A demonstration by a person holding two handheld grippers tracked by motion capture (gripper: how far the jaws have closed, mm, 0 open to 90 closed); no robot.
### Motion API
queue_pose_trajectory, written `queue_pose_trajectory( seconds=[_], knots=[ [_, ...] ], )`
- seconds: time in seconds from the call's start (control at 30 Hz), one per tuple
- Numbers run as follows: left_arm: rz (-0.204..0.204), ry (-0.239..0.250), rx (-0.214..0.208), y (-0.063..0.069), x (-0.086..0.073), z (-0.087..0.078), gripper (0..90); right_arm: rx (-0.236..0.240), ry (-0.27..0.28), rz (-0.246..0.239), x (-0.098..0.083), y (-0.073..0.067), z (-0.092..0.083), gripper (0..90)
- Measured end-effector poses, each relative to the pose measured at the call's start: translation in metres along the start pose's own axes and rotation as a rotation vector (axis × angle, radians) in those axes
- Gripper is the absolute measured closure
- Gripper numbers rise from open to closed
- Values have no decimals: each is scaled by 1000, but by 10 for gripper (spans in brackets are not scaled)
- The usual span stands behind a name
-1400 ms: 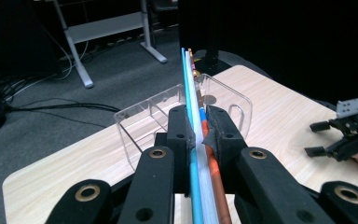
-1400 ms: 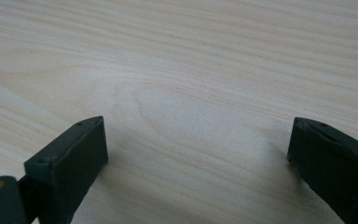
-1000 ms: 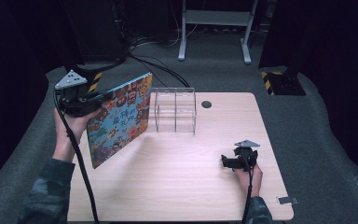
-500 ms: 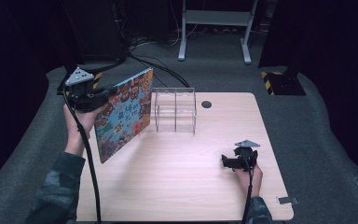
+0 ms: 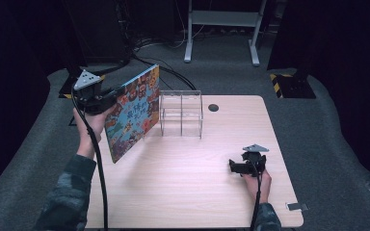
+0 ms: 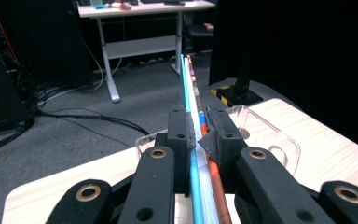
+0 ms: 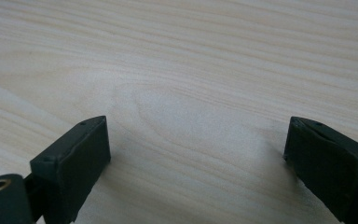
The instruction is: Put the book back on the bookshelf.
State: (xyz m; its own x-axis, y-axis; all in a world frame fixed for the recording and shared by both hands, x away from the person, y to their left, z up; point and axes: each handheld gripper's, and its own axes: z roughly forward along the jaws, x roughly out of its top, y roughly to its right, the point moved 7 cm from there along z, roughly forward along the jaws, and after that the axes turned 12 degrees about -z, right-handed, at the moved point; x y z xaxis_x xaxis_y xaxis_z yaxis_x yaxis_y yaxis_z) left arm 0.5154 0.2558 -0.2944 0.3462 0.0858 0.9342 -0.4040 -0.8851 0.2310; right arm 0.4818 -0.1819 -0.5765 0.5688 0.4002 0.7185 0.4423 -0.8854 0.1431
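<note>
On my feed the pale wooden table [image 5: 188, 192] carries a clear acrylic divided rack [image 5: 181, 114] near its far edge. Just left of it, my left gripper [image 6: 196, 133] clamps a thin picture book with a busy, colourful cover [image 5: 132, 113], held tilted above the table's left edge. The left gripper view shows only its blue, white and red edge; the cover print is unreadable. My right gripper [image 7: 196, 154] rests wide apart over bare wood.
</note>
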Motion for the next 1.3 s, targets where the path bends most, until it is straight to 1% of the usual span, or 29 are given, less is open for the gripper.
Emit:
queue_pose_trajectory(
  seconds=[0.13,0.27,0.3,0.37,0.47,0.5,0.57,0.8,0.87,1.0,1.03,1.17,1.2,1.3],
  knots=[
    [-12,33,7,-2,-3,4,810,-2,1,2,0,0,0,65],
    [-14,42,20,-2,-7,9,810,0,1,-1,0,0,0,66],
    [-8,42,22,-2,-8,10,810,1,1,0,0,0,0,66],
    [-26,59,21,-4,-11,14,810,1,1,1,0,0,0,66],
    [-33,68,19,-5,-14,16,810,-6,3,7,0,0,0,66],
    [-34,72,17,-5,-15,17,810,-1,3,5,0,0,0,66],
    [-37,82,26,-6,-19,19,810,-4,2,6,0,0,0,67],
    [-56,109,34,-10,-27,23,810,-1,3,6,0,0,0,70],
    [-56,118,39,-10,-31,24,810,-1,4,6,0,0,0,72],
    [-55,137,41,-10,-35,24,810,0,8,7,1,0,0,75],
    [-56,141,38,-10,-37,25,810,-8,8,9,1,0,0,76],
    [-66,148,42,-11,-44,26,809,-9,7,6,1,0,0,76],
    [-70,160,39,-11,-45,26,809,-9,7,6,1,0,0,76],
    [-76,172,39,-13,-47,24,809,-8,9,6,1,0,0,78]
  ],
)
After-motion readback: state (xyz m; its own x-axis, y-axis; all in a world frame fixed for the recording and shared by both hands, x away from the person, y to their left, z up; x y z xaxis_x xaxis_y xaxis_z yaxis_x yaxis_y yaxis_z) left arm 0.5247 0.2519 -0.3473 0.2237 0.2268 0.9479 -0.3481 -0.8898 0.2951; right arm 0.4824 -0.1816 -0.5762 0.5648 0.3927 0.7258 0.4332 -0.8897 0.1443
